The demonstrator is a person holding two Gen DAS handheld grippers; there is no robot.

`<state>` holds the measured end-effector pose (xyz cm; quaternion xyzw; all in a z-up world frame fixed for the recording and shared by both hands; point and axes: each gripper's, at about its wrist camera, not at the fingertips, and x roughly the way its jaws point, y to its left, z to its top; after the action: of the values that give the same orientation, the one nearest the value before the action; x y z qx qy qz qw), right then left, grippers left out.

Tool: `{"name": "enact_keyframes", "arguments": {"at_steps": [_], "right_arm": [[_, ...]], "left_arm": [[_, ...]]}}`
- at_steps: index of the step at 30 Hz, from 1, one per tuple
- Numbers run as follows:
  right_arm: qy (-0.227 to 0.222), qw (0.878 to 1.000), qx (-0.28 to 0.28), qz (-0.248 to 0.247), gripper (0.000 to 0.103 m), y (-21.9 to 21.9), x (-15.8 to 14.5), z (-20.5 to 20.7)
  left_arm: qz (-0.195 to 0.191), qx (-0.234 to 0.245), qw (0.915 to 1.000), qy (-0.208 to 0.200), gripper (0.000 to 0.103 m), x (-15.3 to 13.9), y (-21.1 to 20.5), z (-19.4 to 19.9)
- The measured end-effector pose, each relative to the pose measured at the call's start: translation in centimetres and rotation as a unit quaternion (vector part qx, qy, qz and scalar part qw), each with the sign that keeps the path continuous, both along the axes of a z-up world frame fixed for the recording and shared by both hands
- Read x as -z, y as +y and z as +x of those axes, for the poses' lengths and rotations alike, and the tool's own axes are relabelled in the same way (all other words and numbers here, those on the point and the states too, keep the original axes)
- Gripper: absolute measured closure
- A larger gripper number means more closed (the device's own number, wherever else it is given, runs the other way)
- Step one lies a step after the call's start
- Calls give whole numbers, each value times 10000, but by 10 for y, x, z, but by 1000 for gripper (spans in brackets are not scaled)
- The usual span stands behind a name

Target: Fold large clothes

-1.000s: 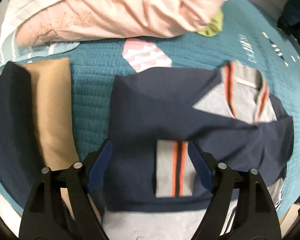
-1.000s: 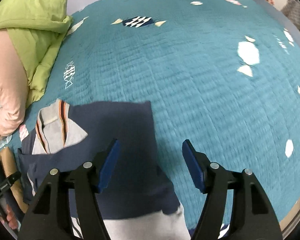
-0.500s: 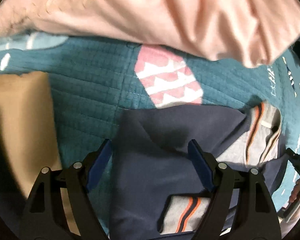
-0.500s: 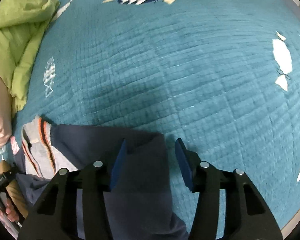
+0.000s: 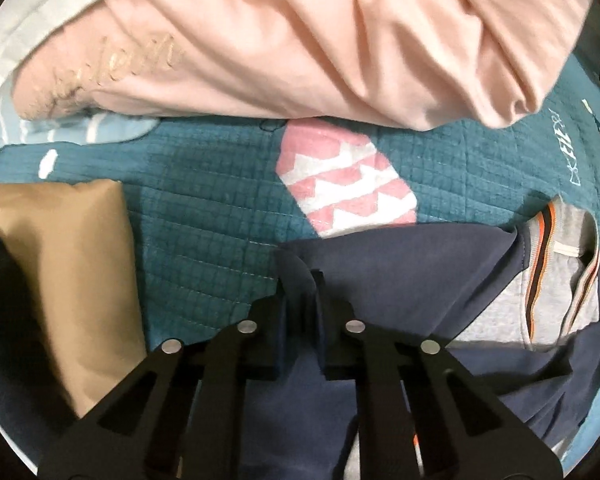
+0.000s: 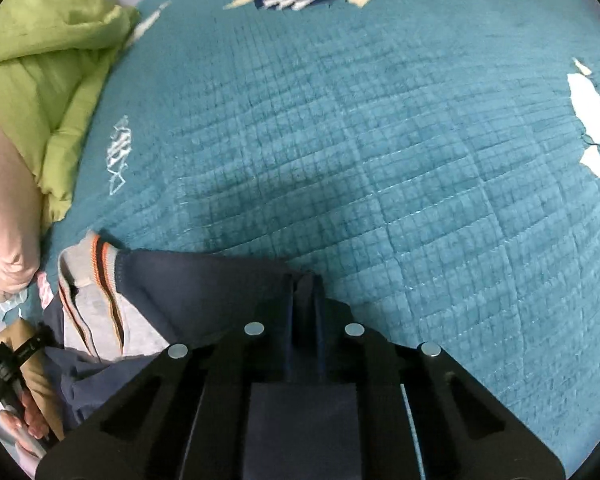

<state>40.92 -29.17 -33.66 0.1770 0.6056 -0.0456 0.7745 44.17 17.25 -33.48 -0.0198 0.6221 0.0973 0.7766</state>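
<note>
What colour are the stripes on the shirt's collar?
Orange and dark stripes on the grey collar of the navy shirt; clearest in the left wrist view.

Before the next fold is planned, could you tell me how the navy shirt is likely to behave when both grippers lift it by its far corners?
The navy shirt will probably hang limp: it bunches between the left gripper and right gripper, whose jaws have just closed on it. Its span between the grips may sag. The folded-in sleeve may drop open.
</note>
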Motion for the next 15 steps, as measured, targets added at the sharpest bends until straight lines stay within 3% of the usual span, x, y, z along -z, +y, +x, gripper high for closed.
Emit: {"name": "enact_keyframes", "arguments": {"at_steps": [5,15], "right_arm": [[-364,9991,0,214,95,-8,-31,-11],[-516,9981,77,313,95,3,-46,-13]], "left_arm": [[264,140,9994,-200,93,-19,-6,-7],[335,109,9988,-338,93,-51,-17,-11]]}}
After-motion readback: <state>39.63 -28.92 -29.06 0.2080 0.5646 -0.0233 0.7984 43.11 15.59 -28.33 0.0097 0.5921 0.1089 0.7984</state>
